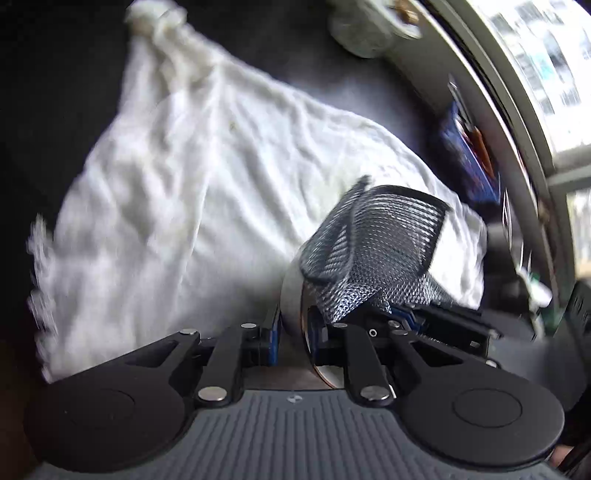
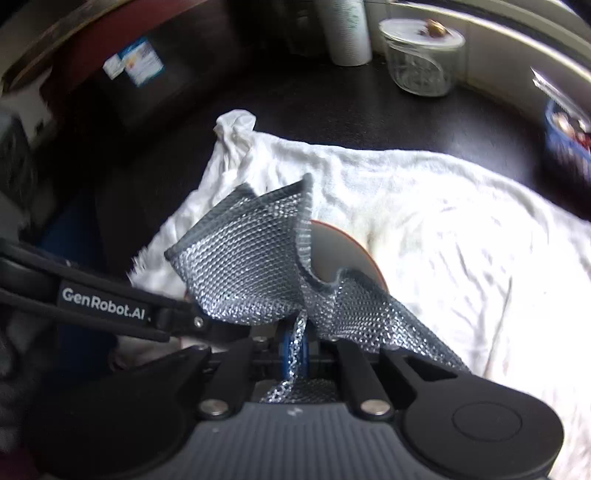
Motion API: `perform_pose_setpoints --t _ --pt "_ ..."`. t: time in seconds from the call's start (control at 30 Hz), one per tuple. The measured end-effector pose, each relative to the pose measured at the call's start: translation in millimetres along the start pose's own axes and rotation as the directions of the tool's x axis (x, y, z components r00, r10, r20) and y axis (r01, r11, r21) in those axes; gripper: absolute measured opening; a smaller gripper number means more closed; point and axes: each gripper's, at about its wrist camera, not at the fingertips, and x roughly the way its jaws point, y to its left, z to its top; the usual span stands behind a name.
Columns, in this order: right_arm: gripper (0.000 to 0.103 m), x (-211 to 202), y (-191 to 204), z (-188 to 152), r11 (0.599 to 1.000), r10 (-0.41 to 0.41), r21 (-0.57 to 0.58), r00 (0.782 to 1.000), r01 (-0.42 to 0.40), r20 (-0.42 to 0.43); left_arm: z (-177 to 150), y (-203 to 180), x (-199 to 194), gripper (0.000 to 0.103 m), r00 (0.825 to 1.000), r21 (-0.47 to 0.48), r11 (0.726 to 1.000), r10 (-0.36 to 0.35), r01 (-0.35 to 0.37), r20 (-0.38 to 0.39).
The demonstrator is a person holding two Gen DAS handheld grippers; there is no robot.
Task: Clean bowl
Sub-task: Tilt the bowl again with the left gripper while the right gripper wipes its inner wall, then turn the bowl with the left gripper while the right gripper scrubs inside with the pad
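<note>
Pinching a silvery mesh scrubbing cloth [image 2: 243, 269] between its blue pads, the right tool [image 2: 295, 350] is seen at the bottom centre of its own view, the cloth fanning upward toward 11 o'clock and trailing off toward 4 o'clock. A bowl [image 2: 336, 254], pale inside with an orange-brown rim, is held on edge just behind the mesh, which is draped over its rim. From the left wrist, the left tool [image 1: 293, 332] is shown clamped on that bowl [image 1: 291, 295], one pad on each side of its wall, while the mesh cloth [image 1: 373, 254] rises at 1 o'clock. A rumpled white towel [image 2: 443, 221] is spread beneath on a dark table [image 2: 332, 107]. At 1 o'clock in the right view, a glass jar [image 2: 421, 55] is set beside a white cylinder [image 2: 347, 33].
</note>
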Motion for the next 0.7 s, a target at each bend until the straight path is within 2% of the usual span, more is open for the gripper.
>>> perform_pose_setpoints --t 0.13,0.33,0.37,0.4,0.43,0.47,0.53,0.63,0.7 --pt "0.006 -1.0 -3.8 -2.5 0.993 0.079 0.094 0.997 -0.078 -0.006 -3.1 -4.2 0.5 0.016 1.0 0.038 0.999 0.005 -0.004 -0.018" --pt "0.006 -2.4 6.2 -8.1 0.999 0.026 -0.019 1.0 -0.027 -0.013 -8.0 -11.8 1.0 0.016 0.999 0.108 0.994 0.02 -0.015 -0.04" --pt "0.006 -4.9 9.3 -8.3 0.998 0.003 -0.058 1.0 -0.004 -0.008 -9.7 -21.5 -0.2 0.017 0.998 0.213 0.975 0.067 -0.063 -0.011" --pt "0.006 -7.9 12.2 -7.7 0.994 -0.025 -0.102 1.0 0.025 0.003 -11.5 -31.2 -1.3 0.017 0.994 0.314 0.943 0.111 -0.113 0.023" --pt "0.006 -11.1 15.0 -7.0 0.988 -0.054 -0.146 0.998 0.056 0.017 -13.2 -40.9 -2.4 0.017 0.987 0.41 0.897 0.151 -0.163 0.061" --pt "0.006 -13.3 17.1 -6.4 0.978 -0.082 -0.19 0.996 0.085 0.024 -15.0 -50.5 -3.5 0.017 0.977 0.499 0.84 0.186 -0.213 0.103" --pt "0.006 -16.5 20.6 -5.8 0.954 -0.124 -0.271 0.992 0.129 0.036 -18.3 -69.0 -5.6 0.017 0.953 0.648 0.699 0.238 -0.303 0.189" --pt "0.006 -17.1 25.6 -6.3 0.913 -0.161 -0.375 0.986 0.163 0.037 -19.6 -78.4 -3.7 0.017 0.95 0.742 0.596 0.238 -0.307 0.202" --pt "0.006 -16.2 31.9 -10.4 0.879 -0.181 -0.442 0.983 0.18 0.04 -22.7 -78.4 -0.1 0.017 0.94 0.773 0.54 0.251 -0.334 0.231"
